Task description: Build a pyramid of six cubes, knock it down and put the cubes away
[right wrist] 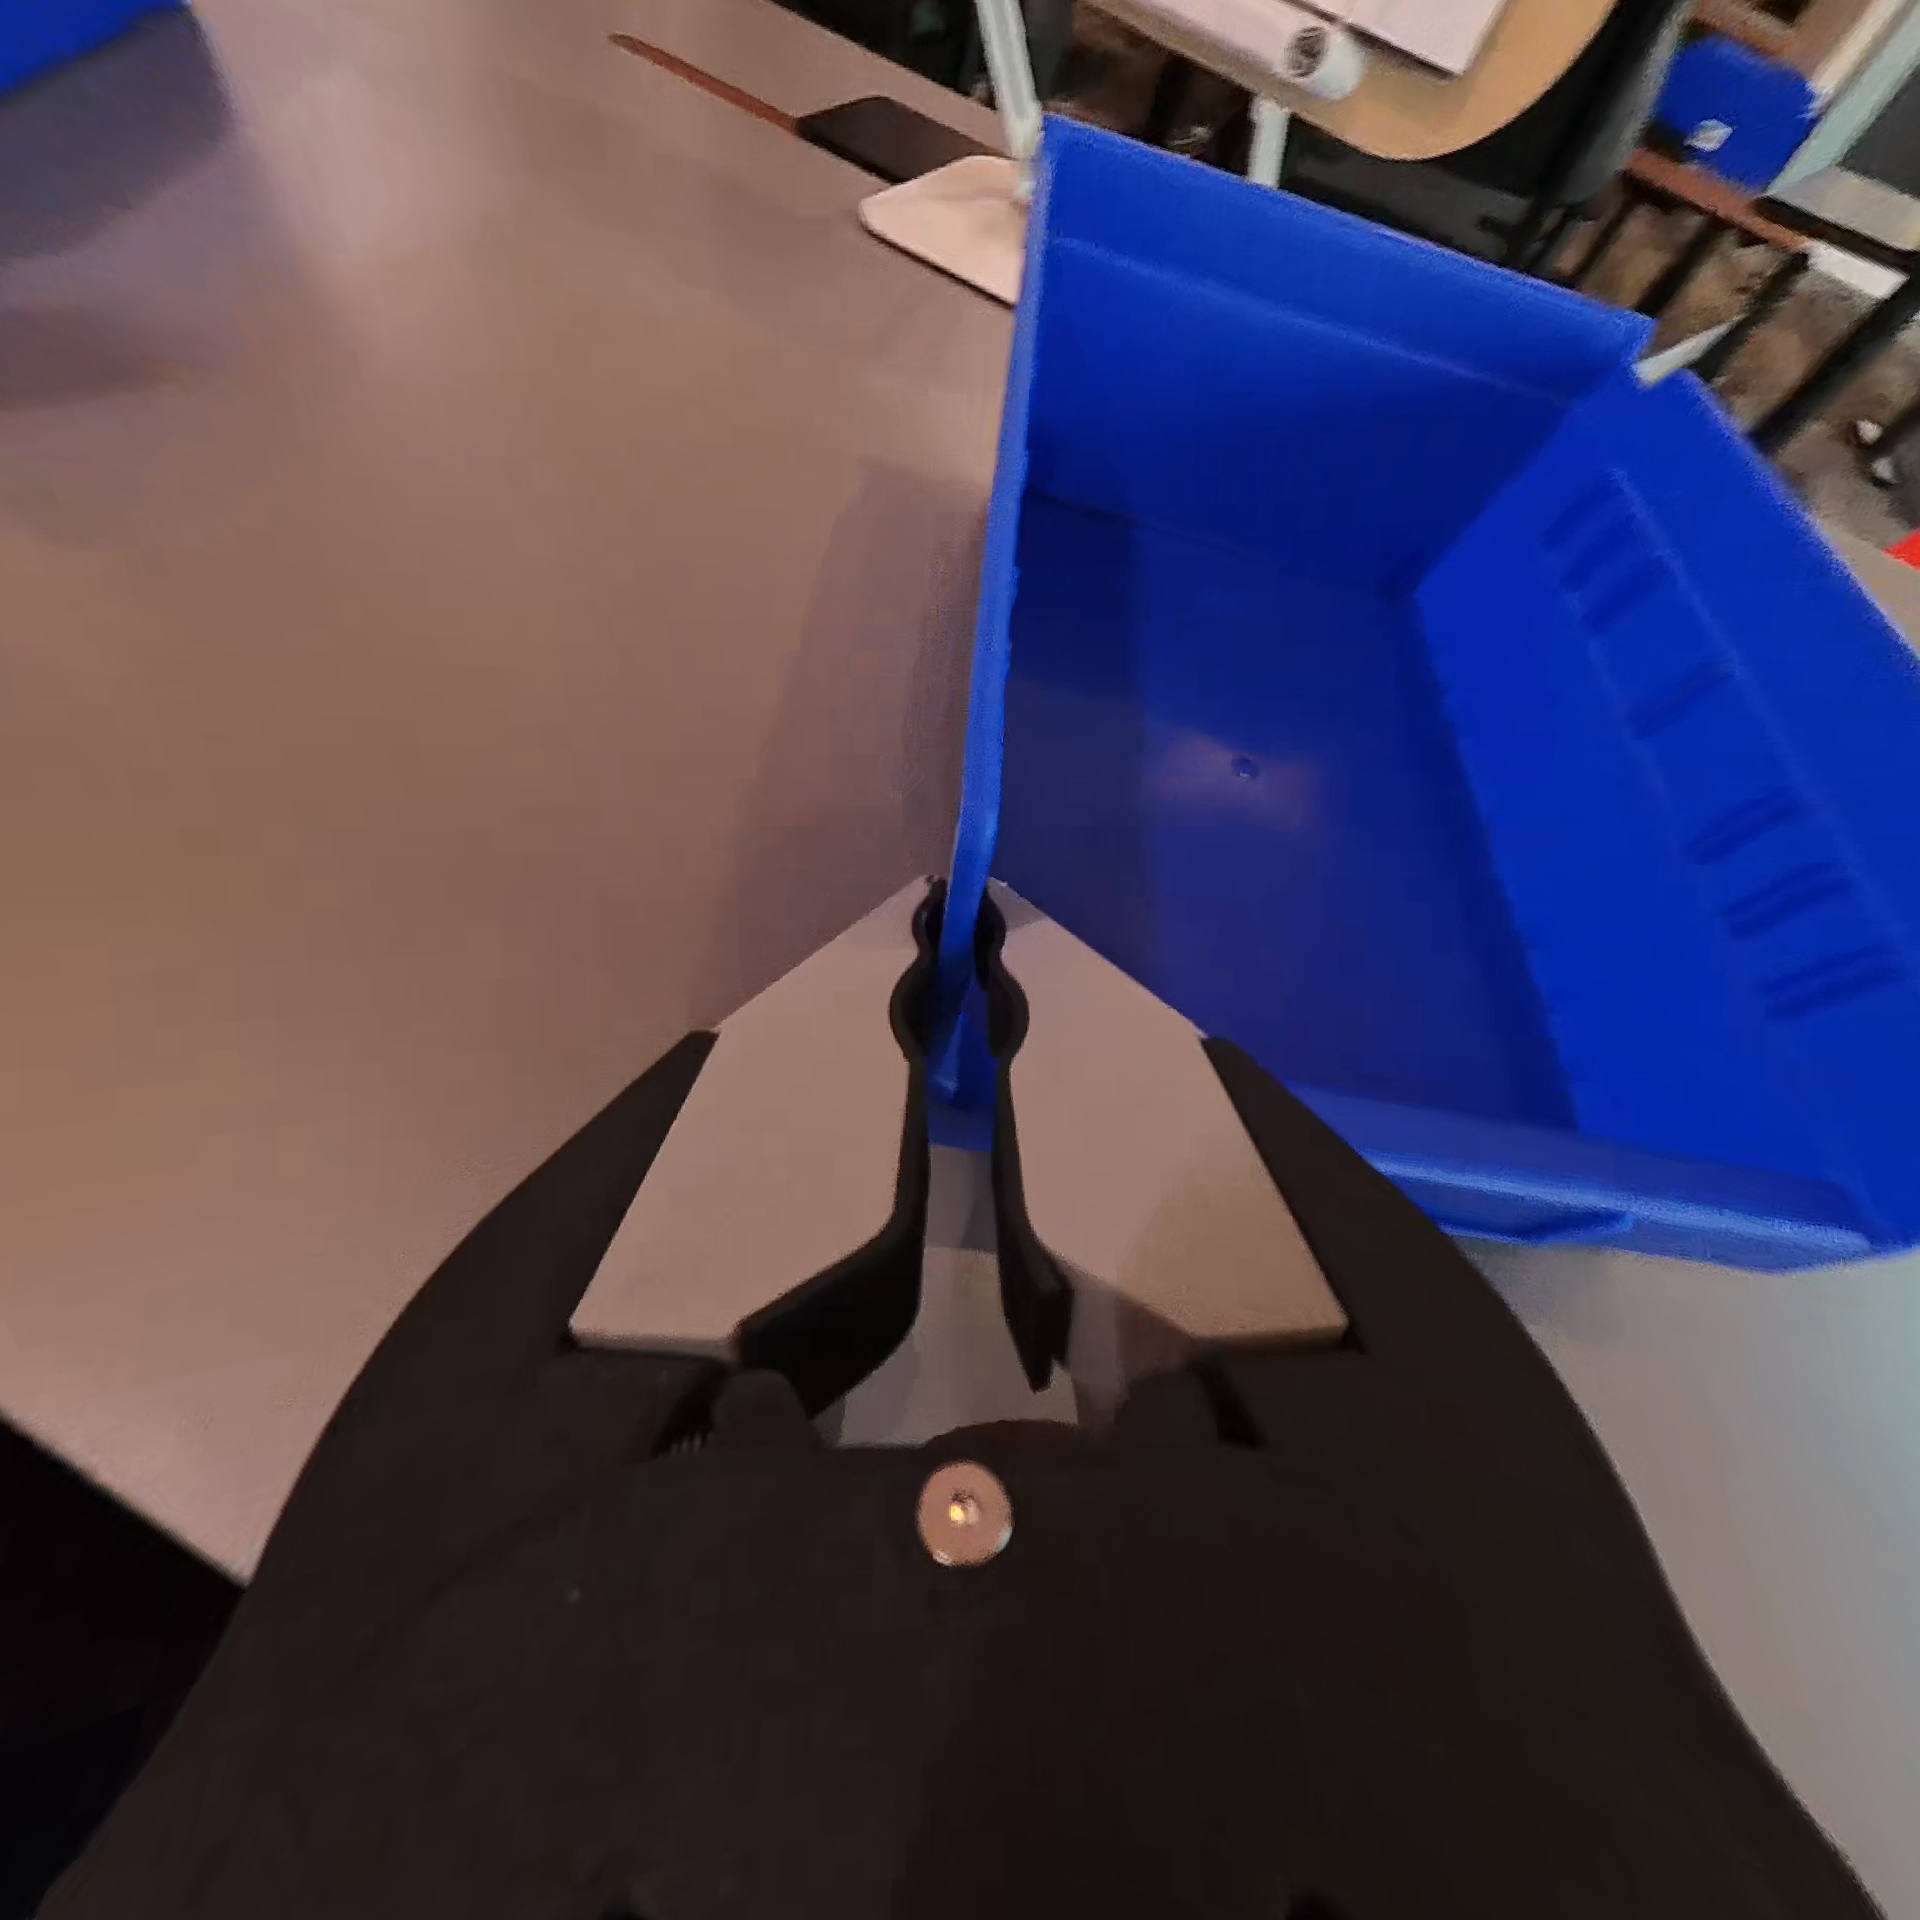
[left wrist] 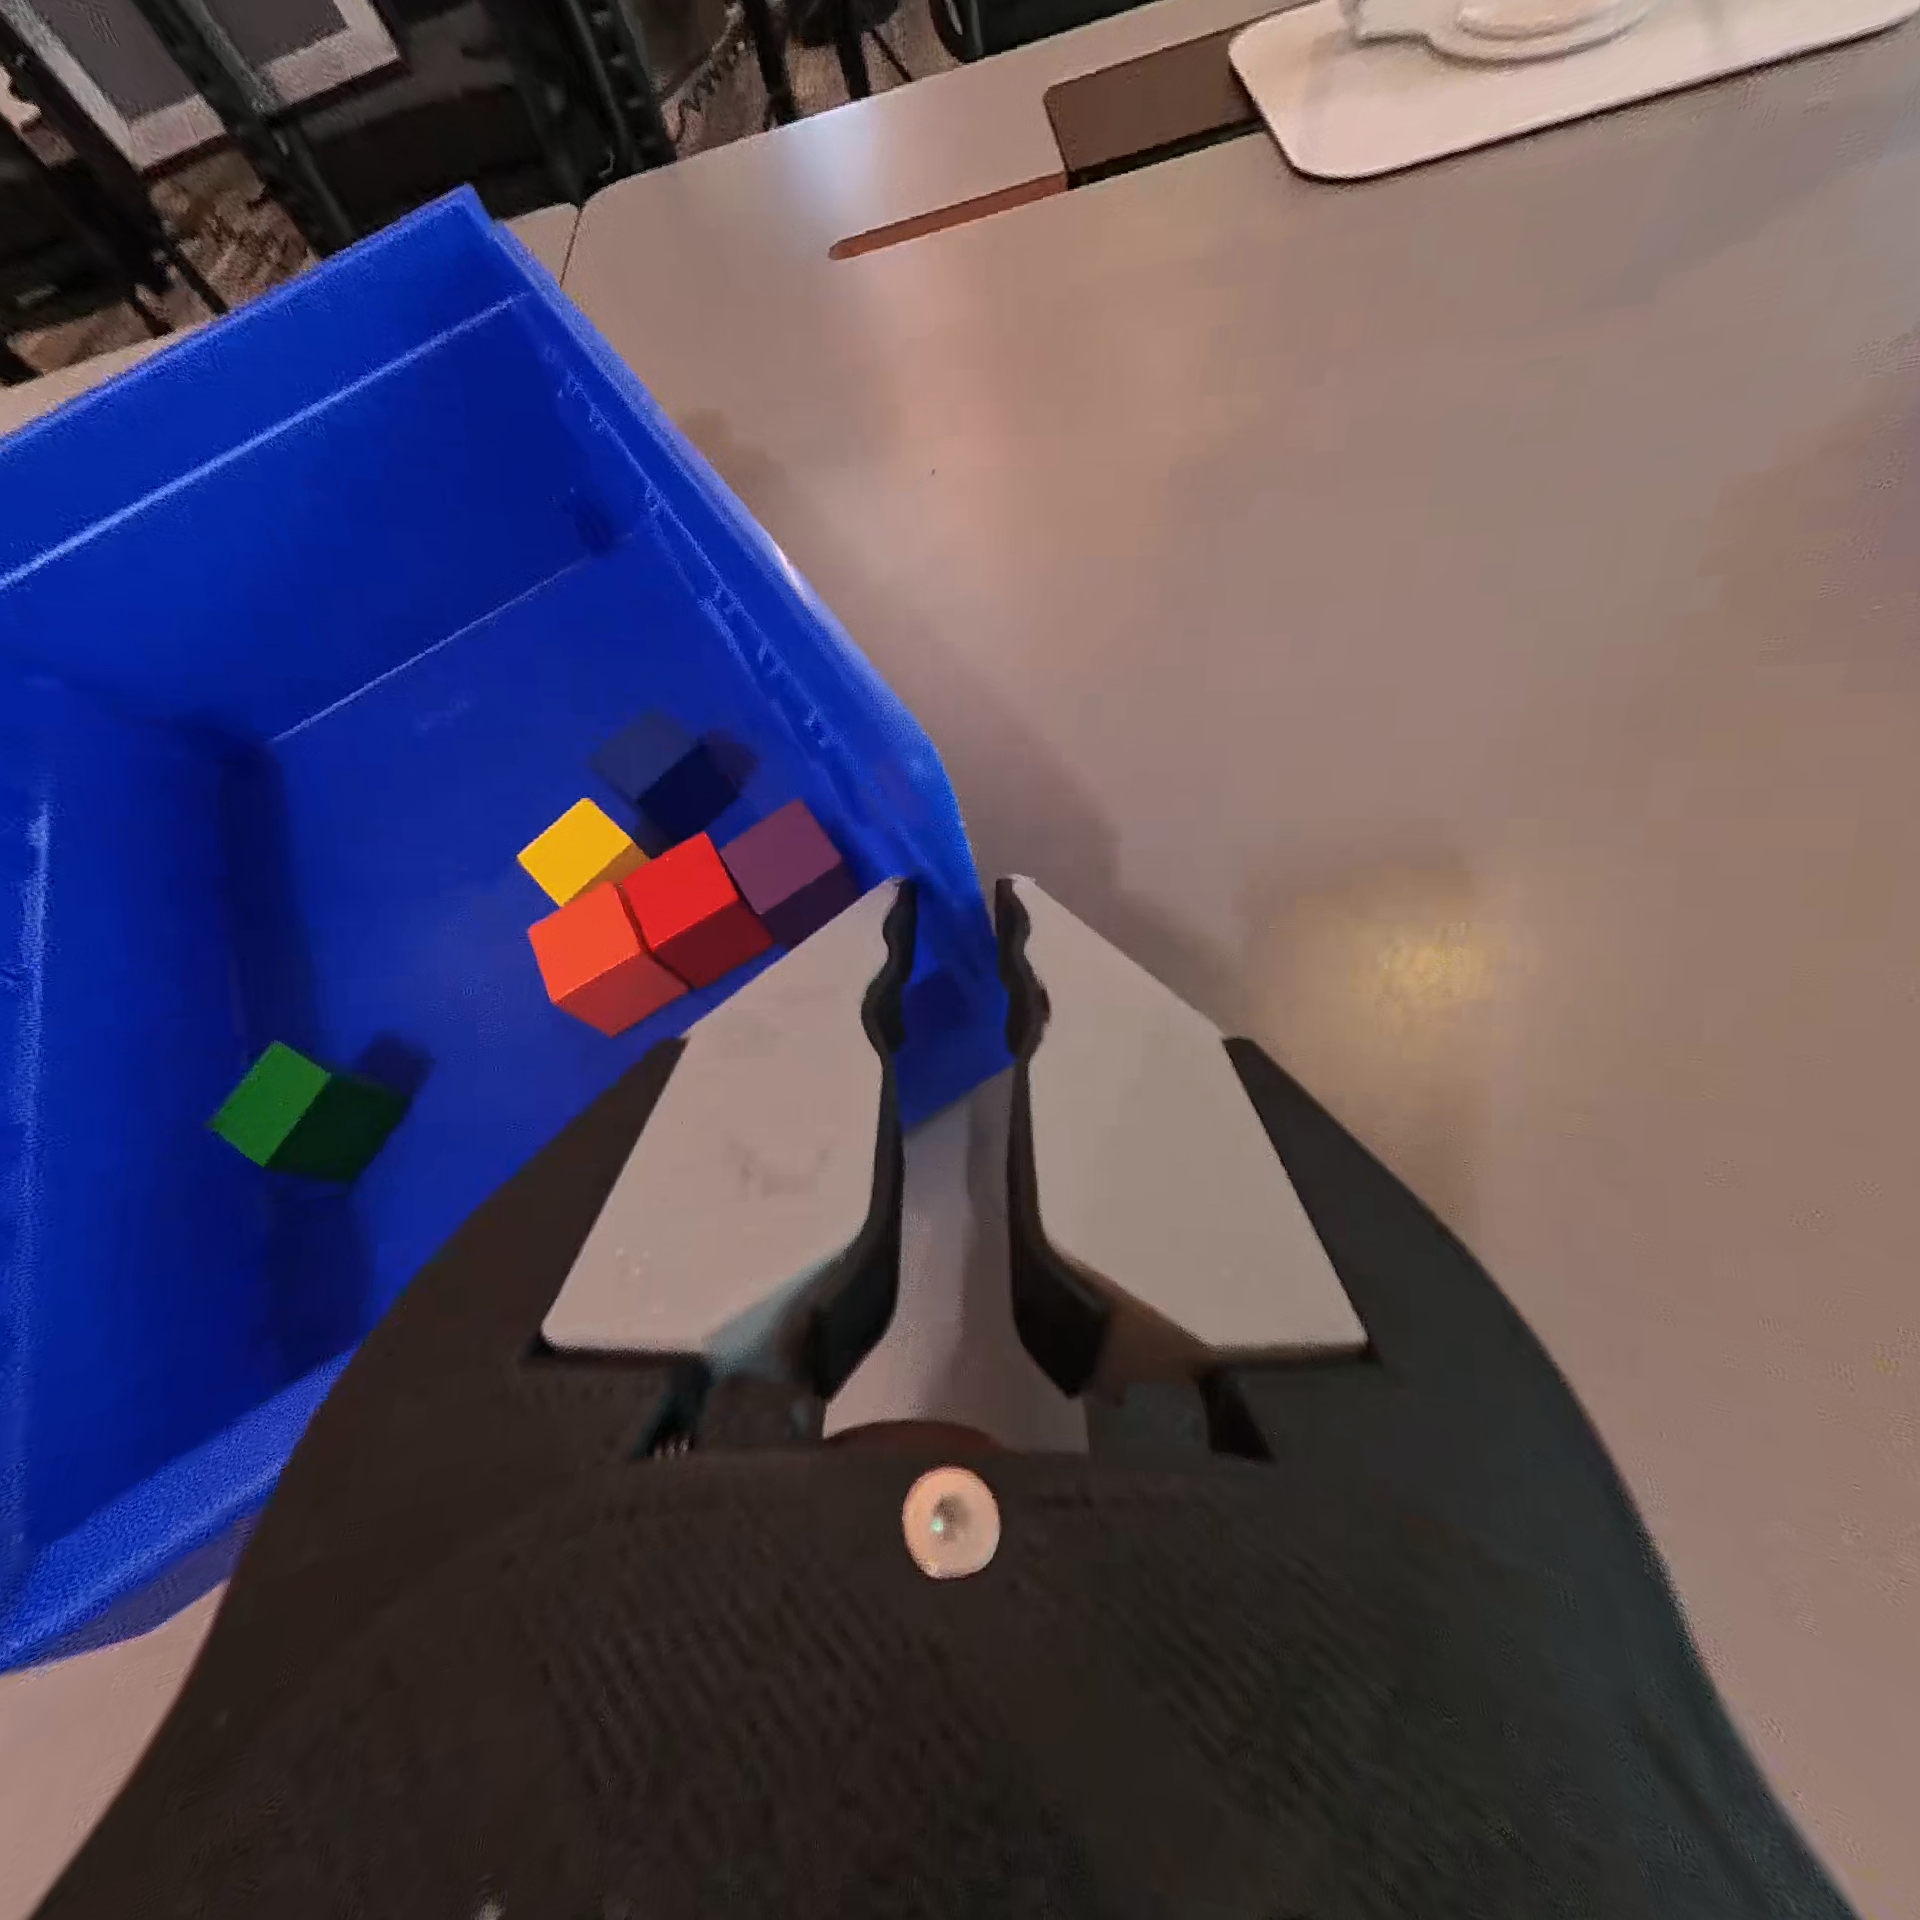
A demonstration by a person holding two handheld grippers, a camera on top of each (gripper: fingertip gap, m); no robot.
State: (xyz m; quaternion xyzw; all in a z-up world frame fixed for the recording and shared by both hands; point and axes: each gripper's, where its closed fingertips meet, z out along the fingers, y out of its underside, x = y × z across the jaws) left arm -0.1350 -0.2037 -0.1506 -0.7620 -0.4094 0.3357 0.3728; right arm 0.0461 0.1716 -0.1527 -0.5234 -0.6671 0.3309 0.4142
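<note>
In the left wrist view a blue bin (left wrist: 312, 582) stands on the grey table and holds six cubes: dark blue (left wrist: 670, 769), yellow (left wrist: 577, 847), purple (left wrist: 784, 857), red (left wrist: 691, 899) and orange (left wrist: 597, 951) in a cluster, and green (left wrist: 286, 1107) apart. My left gripper (left wrist: 954, 894) is closed on this bin's near right wall. In the right wrist view my right gripper (right wrist: 961, 894) is shut on the left wall of a second blue bin (right wrist: 1299, 727). No cubes show in that bin.
A white flat base (left wrist: 1507, 83) and a dark rectangular plate (left wrist: 1143, 114) lie at the far side of the table. The white base with an upright post (right wrist: 945, 223) stands behind the second bin. The table edge (right wrist: 125, 1496) runs at lower left. Racks and chairs stand beyond.
</note>
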